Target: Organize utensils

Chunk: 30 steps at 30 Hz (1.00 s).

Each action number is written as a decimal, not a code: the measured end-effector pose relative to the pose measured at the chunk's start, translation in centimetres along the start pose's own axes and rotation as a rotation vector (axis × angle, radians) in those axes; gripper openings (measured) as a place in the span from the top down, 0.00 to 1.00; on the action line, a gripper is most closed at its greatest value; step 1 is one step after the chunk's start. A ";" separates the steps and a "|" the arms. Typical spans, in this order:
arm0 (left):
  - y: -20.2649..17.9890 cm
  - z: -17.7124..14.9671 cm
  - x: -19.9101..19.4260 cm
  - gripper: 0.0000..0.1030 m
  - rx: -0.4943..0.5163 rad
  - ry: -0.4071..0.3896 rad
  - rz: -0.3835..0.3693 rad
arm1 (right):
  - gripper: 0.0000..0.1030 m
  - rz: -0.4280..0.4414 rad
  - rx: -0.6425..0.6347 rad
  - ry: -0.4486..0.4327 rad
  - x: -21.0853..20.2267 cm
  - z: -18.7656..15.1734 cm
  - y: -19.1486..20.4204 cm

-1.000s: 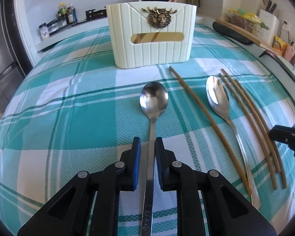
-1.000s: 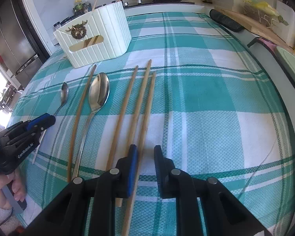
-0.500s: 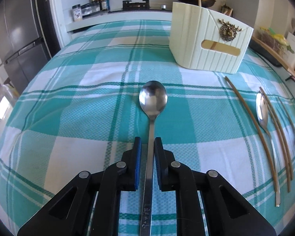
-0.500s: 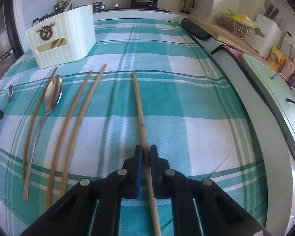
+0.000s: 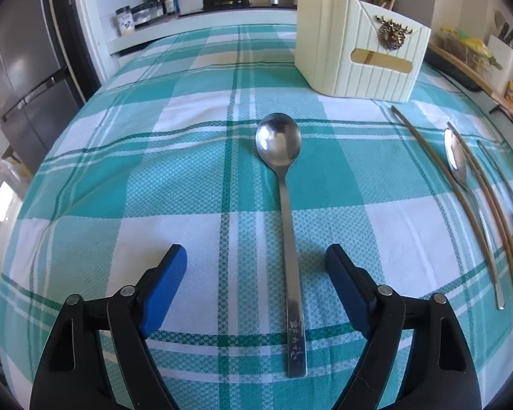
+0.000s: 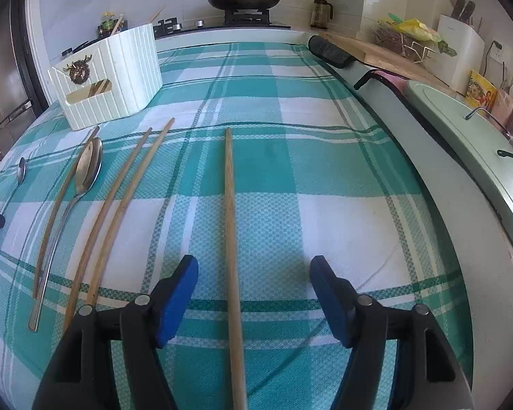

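Both jaws opening, spoon (image 5: 279,143), chopstick (image 6: 229,205) released

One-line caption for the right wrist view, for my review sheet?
Right gripper opening over a lone chopstick lying on the checked cloth, pads clear of it.

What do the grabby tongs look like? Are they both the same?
Yes, they match. The left tongs and the right tongs each have two black plastic arms with long cut-out slots and round silver pins at the joints. Each arm ends in a flat, bright blue pad with a rounded tip. No cables, writing or sleeves show in these views.
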<state>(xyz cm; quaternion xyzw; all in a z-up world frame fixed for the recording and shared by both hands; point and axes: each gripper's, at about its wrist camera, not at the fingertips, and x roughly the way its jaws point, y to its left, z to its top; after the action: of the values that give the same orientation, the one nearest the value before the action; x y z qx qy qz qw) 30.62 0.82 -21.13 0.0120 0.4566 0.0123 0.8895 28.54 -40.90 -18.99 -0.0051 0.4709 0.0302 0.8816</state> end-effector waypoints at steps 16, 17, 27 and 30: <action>0.8 0.2 0.8 0.01 -0.031 0.016 0.008 | 0.23 0.001 0.001 -0.001 0.4 0.0 0.0; 0.8 0.2 0.8 0.01 -0.031 0.016 0.008 | 0.23 0.001 0.001 -0.001 0.4 0.0 0.0; 0.8 0.2 0.9 0.01 -0.031 0.016 0.008 | 0.23 0.001 0.001 -0.002 0.4 0.0 0.0; 0.8 0.1 0.8 0.01 -0.031 0.016 0.007 | 0.23 0.001 0.000 -0.002 0.4 0.1 0.0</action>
<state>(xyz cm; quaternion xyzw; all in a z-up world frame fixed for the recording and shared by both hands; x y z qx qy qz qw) 31.20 1.61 -21.66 -0.0001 0.4633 0.0227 0.8859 28.80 -40.91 -19.28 -0.0047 0.4702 0.0304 0.8820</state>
